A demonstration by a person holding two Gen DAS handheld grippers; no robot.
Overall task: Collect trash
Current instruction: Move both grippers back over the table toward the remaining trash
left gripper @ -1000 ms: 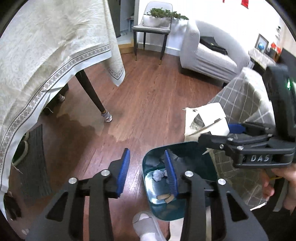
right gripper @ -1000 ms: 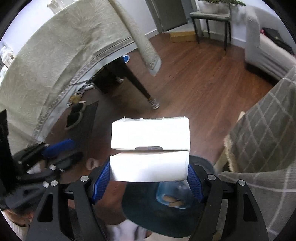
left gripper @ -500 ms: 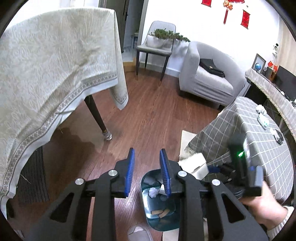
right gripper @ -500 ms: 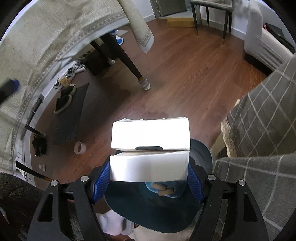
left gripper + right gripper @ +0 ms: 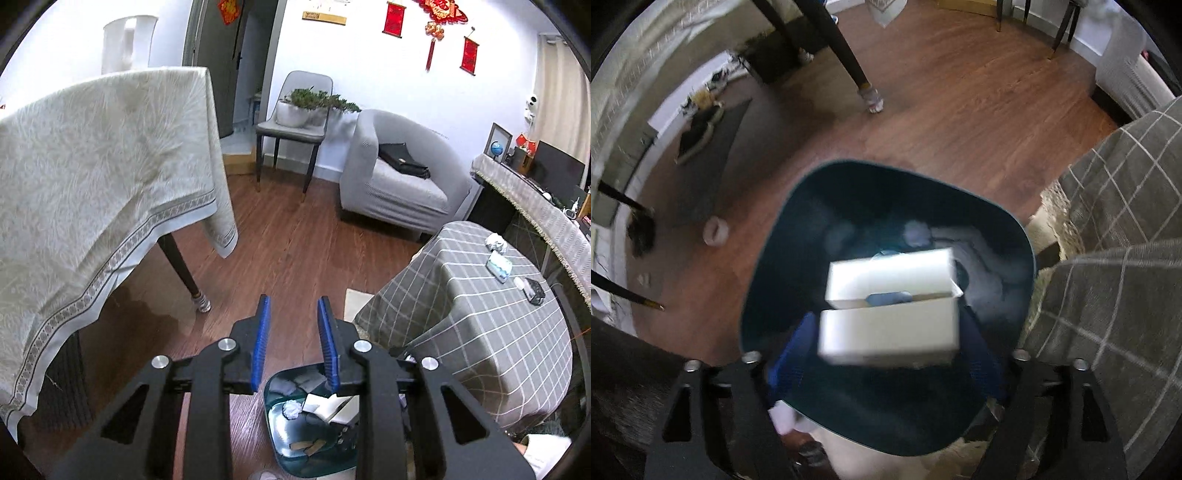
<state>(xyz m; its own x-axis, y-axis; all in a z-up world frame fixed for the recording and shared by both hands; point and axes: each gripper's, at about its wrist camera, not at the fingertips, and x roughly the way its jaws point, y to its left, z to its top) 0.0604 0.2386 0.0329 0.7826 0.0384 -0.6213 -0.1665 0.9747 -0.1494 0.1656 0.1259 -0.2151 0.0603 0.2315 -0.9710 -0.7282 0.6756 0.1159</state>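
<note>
Right gripper (image 5: 886, 354), clamped on the white box (image 5: 890, 310) half a second ago, now has its fingers spread, and the blurred box is dropping inside the rim of the teal bin (image 5: 783, 229): this piece looks delivered. Left gripper (image 5: 293, 343) hovers empty, fingers apart, above the bin's near edge, the checked tablecloth (image 5: 480, 325) close alongside.

one teal bin (image 5: 768, 258), one white box (image 5: 890, 314), two cloth-covered tables (image 5: 96, 177), one grey armchair (image 5: 399, 177), one chair (image 5: 295, 129), three red wall hangings (image 5: 391, 18).
</note>
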